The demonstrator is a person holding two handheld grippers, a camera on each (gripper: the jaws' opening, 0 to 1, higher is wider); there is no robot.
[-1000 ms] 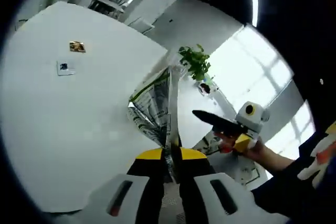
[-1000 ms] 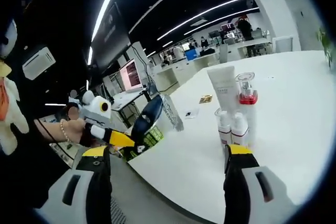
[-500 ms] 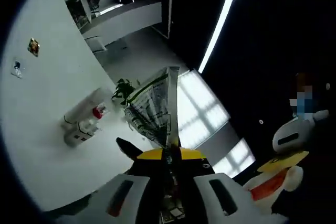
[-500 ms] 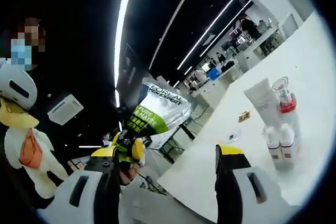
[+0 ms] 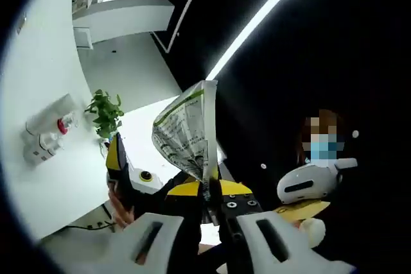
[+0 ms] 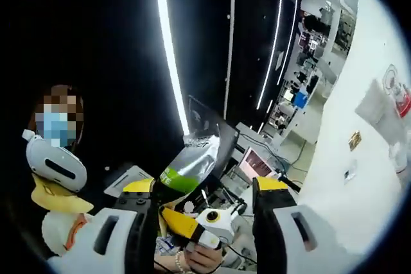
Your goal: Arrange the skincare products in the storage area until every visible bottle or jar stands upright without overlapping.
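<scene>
My left gripper (image 5: 209, 192) is shut on the bottom edge of a silver sachet (image 5: 189, 134) with a green stripe, held up in the air. The same sachet (image 6: 191, 162) shows in the right gripper view, in the left gripper (image 6: 192, 221), which a hand holds. My right gripper (image 6: 207, 186) is open, with nothing gripped between its fingers; its yellow-tipped jaw (image 5: 117, 162) comes in at lower left of the left gripper view. A white tube, a red-capped bottle and small white bottles (image 5: 46, 134) stand grouped on the white table (image 5: 38, 68), seen again as the bottle group (image 6: 390, 97) at the right edge.
A green plant (image 5: 106, 111) stands at the table's far side. Two small flat packets (image 6: 353, 140) lie on the table (image 6: 359, 184). A person stands close behind both grippers, with a white and yellow plush toy (image 5: 308, 187). Desks and monitors (image 6: 257, 162) stand beyond.
Both views have swung up and rolled away from the table toward the person. The sachet stays clamped in my left gripper. My right gripper stays open.
</scene>
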